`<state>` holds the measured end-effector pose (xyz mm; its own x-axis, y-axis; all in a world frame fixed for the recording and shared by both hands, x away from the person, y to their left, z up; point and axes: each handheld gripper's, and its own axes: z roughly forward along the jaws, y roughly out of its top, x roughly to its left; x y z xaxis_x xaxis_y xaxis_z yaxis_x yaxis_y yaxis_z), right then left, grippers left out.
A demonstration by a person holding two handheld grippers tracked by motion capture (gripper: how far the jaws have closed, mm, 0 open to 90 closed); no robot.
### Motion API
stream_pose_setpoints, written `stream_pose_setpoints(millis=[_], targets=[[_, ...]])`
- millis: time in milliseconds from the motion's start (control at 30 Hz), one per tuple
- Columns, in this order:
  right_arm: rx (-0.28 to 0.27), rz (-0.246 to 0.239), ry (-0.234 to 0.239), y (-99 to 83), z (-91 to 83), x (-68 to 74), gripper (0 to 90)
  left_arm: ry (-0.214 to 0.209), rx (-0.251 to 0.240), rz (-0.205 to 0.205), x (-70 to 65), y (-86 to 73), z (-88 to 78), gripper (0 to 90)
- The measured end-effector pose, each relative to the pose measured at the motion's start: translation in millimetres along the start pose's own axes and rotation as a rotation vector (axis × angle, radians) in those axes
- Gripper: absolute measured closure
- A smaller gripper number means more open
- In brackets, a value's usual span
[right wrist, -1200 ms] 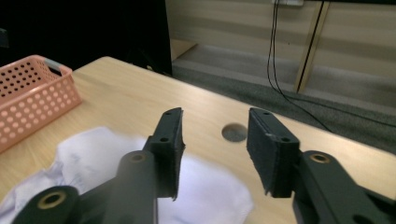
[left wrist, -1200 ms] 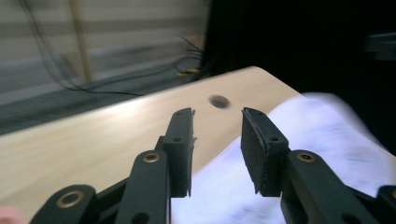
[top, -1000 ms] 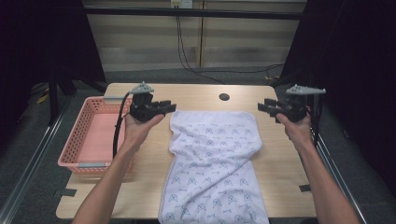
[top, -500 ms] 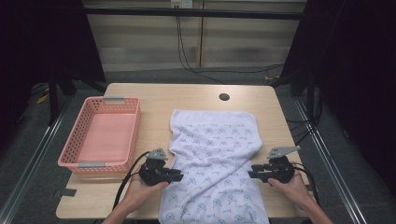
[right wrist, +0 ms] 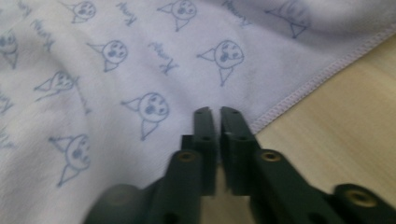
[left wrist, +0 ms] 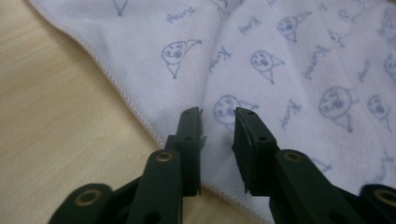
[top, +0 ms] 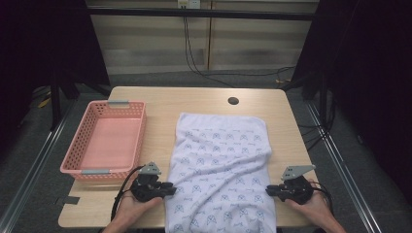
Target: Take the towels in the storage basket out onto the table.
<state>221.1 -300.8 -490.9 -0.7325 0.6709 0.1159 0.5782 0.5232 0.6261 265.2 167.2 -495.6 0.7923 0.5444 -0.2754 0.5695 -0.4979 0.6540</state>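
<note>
On table: towel (top: pixel 221 170) flat, basket (top: pixel 77 165) empty
Left tongs (left wrist: pixel 217 122): apart over towel edge
Right tongs (right wrist: pixel 215 116): almost together at edge, grip unclear
Progress: likely early, nothing folded

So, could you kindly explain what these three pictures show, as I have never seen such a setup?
Gladly. No robot here: a person holds a two-jaw gripper in each hand. The high view looks down from above the person's side of the wooden table. The left gripper and right gripper sit at either side edge of a white towel with a blue print, near its close end. A pink basket stands to the left, with nothing visible in it. The other two pictures come from cameras riding on the grippers, looking along their black jaws. In the left gripper view the jaws stand slightly apart over the towel's hem. In the right gripper view they are nearly together at the edge; whether cloth is pinched is unclear.
</note>
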Motion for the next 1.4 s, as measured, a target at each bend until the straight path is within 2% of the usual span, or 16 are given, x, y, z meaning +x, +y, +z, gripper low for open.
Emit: stream_pose_setpoints(millis=[33,133,233,267,367,433,500,600,633,733,833,1000,1033,1200,1300,1400], targets=[[0.017,-0.009,0.012,-1.9,-2.6,2.7,89.6,0.025,0.014,0.032,-3.8,-1.6,-1.9,78.6],[0.046,-0.018,0.032,-2.6,-6.0,4.0,90.0,0.027,0.027,0.031,-6.3,-3.4,-3.4,87.0],[0.077,-0.033,0.078,-6.8,-11.3,8.0,90.0,-0.02,0.023,0.004,-6.6,-6.0,-3.1,89.5],[0.091,-0.031,0.117,-10.6,-14.6,9.8,90.0,-0.039,0.034,0.007,-8.8,-6.8,-3.7,89.5],[0.062,-0.049,0.143,-13.0,-20.8,11.9,89.9,-0.081,0.033,-0.013,-12.7,-11.8,-5.7,88.5],[0.006,-0.032,0.16,-13.0,-24.3,11.4,86.6,-0.08,0.004,-0.018,-16.5,-13.0,-9.0,78.5],[-0.042,-0.01,0.116,-11.5,-25.6,9.2,74.5,-0.093,-0.044,-0.035,-16.9,-9.0,-11.7,68.7],[-0.085,0.003,0.089,-5.7,-22.4,4.4,68.2,-0.083,-0.051,-0.023,-19.2,-4.0,-9.7,65.8],[-0.094,0.015,0.061,-2.1,-19.1,2.6,66.7,-0.099,-0.043,0.006,-22.7,0.8,-5.2,65.8],[-0.104,0.027,0.04,6.8,-8.3,-2.9,64.9,-0.045,-0.022,0.051,-25.1,7.0,4.9,62.5],[-0.082,0.012,0.06,16.2,6.6,-8.0,64.3,-0.035,-0.015,0.047,-17.8,10.2,9.3,60.1],[-0.029,-0.038,0.048,21.0,19.6,-4.0,75.5,-0.012,-0.014,0.061,-13.9,9.3,11.4,60.5],[-0.019,-0.035,0.069,18.0,17.4,-2.3,87.1,-0.005,-0.011,0.08,-14.4,8.6,11.6,61.1],[-0.007,-0.022,0.091,7.6,9.2,5.1,88.9,-0.015,-0.006,0.081,-15.3,4.0,9.4,60.7],[0.028,-0.05,0.161,0.9,3.1,16.6,89.0,-0.033,-0.002,0.082,-20.0,-7.4,0.8,60.8],[0.037,-0.083,0.158,0.3,1.8,22.1,88.9,-0.062,0.019,0.078,-24.1,-12.4,-4.4,61.0]])
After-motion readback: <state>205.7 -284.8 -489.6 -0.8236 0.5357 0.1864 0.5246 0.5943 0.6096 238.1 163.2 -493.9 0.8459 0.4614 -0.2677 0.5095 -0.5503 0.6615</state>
